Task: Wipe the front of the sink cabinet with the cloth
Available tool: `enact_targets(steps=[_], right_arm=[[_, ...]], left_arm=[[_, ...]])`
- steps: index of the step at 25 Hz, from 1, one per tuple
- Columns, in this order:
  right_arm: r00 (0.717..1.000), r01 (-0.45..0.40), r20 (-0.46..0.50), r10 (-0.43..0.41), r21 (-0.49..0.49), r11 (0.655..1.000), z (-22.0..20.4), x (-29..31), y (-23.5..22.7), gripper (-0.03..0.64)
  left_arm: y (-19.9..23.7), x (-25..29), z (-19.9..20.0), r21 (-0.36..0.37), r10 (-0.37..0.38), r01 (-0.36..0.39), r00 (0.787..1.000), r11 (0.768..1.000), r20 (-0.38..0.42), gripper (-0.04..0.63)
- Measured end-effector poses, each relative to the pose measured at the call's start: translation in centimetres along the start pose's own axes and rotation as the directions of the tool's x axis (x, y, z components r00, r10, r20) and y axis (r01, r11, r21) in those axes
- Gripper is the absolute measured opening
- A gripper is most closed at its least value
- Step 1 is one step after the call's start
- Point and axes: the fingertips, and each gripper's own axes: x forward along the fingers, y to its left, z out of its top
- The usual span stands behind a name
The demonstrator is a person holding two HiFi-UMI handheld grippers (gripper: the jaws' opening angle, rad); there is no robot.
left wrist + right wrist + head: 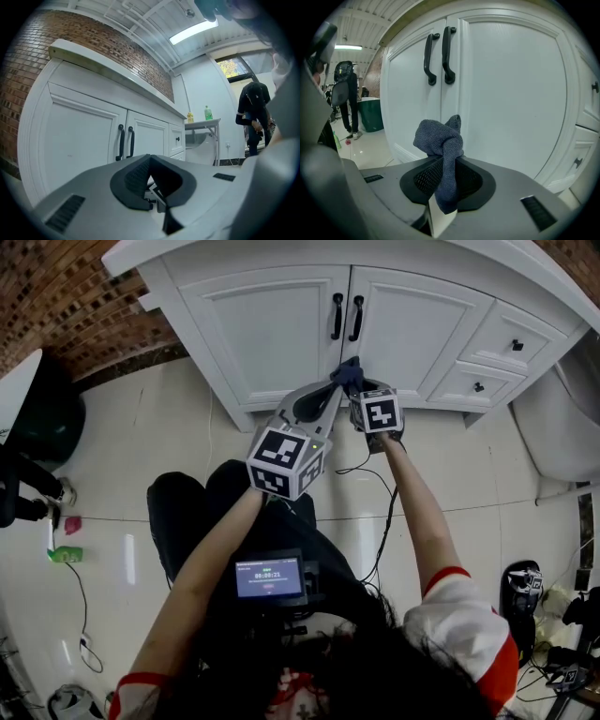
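Note:
The white sink cabinet (281, 324) fills the top of the head view, with two doors and a pair of black handles (346, 317). My right gripper (351, 382) is shut on a dark blue cloth (348, 373), held just below the handles and close to the door front. In the right gripper view the cloth (439, 138) bunches up out of the right gripper (443, 164), a short way from the right door (511, 93). My left gripper (328, 390) is shut and holds nothing, right beside the cloth. The left gripper (149, 160) faces the cabinet doors (79, 140) at a slant.
Small drawers (511, 343) with black knobs sit right of the doors. A white fixture (562, 427) stands at the right, a dark green bin (47, 413) at the left. Cables (380, 521) trail on the tiled floor. A person in black (253, 117) stands beyond a table (201, 124).

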Motion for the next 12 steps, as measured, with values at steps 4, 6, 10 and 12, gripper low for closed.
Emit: enact_targets(steps=[4, 6, 10, 12], right_arm=[[0.999, 0.040, -0.022, -0.040, -0.004, 0.999, -1.2, 0.8, -1.5, 0.088], [0.997, 0.072, -0.030, -0.071, 0.005, 0.997, -2.0, 0.6, -3.1, 0.087], [0.989, 0.140, -0.053, -0.139, 0.018, 0.990, -3.2, -0.3, -7.3, 0.087], [0.984, 0.166, -0.077, -0.163, 0.030, 0.986, -4.4, -0.8, -9.6, 0.087]], left_arm=[[0.0, 0.3, -0.3, -0.009, -0.006, 0.006, 1.000, 1.000, -0.006, 0.035], [-0.1, 0.6, -0.5, -0.006, -0.013, 0.012, 1.000, 1.000, -0.011, 0.035], [-0.5, 1.1, -1.2, -0.010, -0.018, 0.018, 1.000, 1.000, -0.019, 0.035], [-0.9, 1.4, -1.5, -0.014, -0.022, 0.021, 0.999, 1.000, -0.026, 0.035]])
